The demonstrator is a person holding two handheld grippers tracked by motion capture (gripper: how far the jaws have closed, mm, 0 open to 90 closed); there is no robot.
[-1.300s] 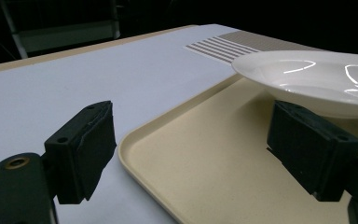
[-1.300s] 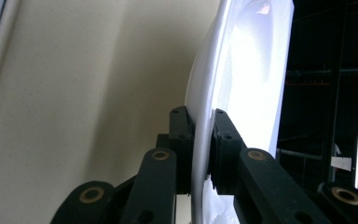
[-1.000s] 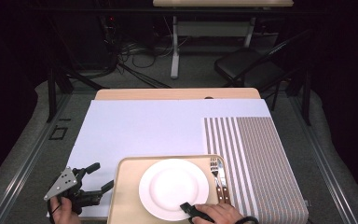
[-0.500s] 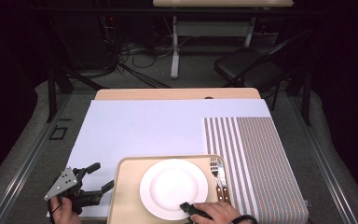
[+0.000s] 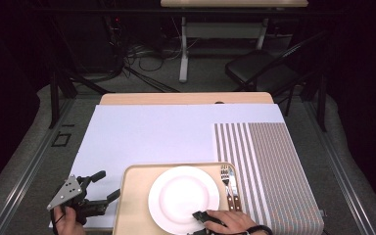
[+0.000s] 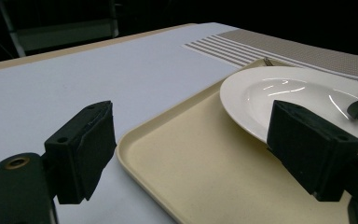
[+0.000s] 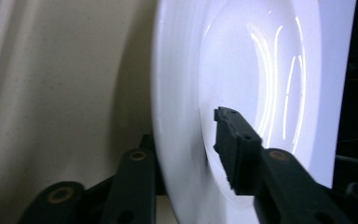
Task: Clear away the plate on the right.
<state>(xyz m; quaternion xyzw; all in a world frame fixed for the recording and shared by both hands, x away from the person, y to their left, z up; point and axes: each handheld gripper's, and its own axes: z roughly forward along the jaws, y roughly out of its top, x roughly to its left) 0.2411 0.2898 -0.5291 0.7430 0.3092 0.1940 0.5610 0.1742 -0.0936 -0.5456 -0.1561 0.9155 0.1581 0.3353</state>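
**Plate rim straddled by the right gripper on the tray**

The white plate was seen resting in the middle of the beige tray, and everything else was placed around that tray. At the plate's near-right rim the right gripper was found, carried in a hand at the tray's near edge. In the right gripper view, one jaw was laid over the inside of the plate and the other was tucked under its rim, against the tray. The jaws had just been opening, with the rim between them; a sliver of gap was seen at the upper pad, so a firm clamp could not be confirmed.

To the left of the tray, over the pale blue sheet, the left gripper was held with its jaws spread wide and nothing between them. In the left gripper view, the tray's corner and the plate were framed beyond the two pads.

On the tray's right edge, beside the plate, a fork and a wooden-handled knife were laid side by side. Just right of the tray, a striped placemat was spread on the table.
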